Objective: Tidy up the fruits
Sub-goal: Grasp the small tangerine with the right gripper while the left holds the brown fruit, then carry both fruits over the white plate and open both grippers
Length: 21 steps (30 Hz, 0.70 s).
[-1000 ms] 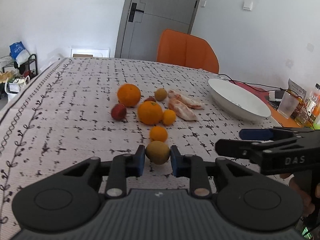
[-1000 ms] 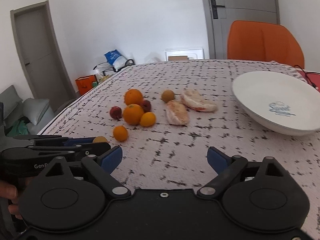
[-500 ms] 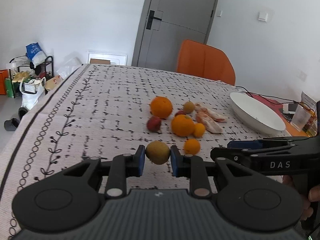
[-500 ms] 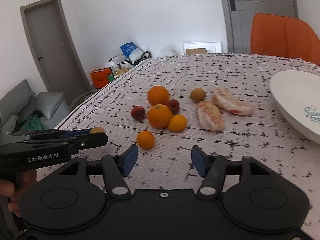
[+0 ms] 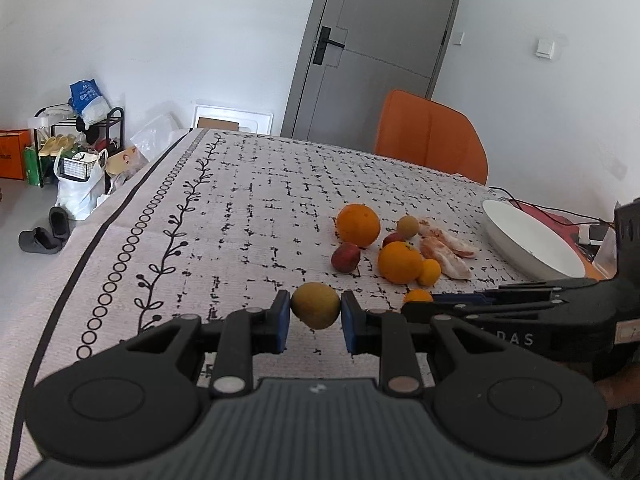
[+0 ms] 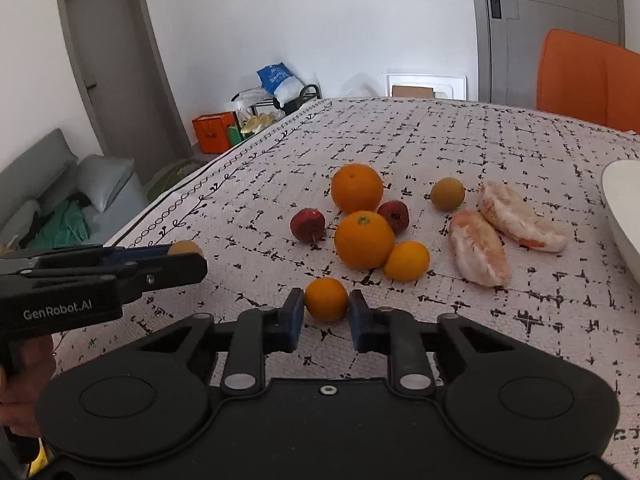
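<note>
The left gripper point(image 5: 315, 317) clamps a yellow-green fruit point(image 5: 315, 305) above the tablecloth point(image 5: 248, 216); the right gripper point(image 6: 326, 321) pinches a small orange point(image 6: 326, 298) resting on the cloth; farther off lie two large oranges point(image 6: 364, 239); the white bowl point(image 5: 532, 240) sits far right.

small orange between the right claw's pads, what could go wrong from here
The right claw pinches the small orange only at its tips, so it might squirt out toward the clustered fruit. The left claw holds a yellow-green fruit the same way, near the table edge; a slip could roll it off.
</note>
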Tool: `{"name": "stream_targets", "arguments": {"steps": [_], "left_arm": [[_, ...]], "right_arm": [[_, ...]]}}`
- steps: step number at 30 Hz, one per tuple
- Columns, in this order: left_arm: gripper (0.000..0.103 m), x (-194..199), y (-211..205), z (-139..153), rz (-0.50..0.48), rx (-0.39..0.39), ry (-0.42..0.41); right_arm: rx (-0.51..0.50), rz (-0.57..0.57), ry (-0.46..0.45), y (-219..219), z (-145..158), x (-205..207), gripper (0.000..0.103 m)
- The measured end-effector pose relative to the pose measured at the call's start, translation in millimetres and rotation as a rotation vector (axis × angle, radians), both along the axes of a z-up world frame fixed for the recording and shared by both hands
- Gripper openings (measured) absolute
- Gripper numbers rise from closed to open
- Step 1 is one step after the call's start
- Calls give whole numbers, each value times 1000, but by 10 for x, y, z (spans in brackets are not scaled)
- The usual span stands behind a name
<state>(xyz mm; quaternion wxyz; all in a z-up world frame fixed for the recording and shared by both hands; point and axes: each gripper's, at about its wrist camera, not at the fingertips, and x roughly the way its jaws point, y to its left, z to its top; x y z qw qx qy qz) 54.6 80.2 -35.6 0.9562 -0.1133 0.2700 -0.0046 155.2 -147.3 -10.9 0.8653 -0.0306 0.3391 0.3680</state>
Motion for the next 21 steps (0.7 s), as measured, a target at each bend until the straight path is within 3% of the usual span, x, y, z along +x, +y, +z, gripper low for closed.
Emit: {"name": "stream_targets", "arguments": {"steps": [21], "left_arm": [[25,336,-761,129,-154,50,-8]], "right_arm": [[122,-208,-66,-1034,208,-27,22]]}}
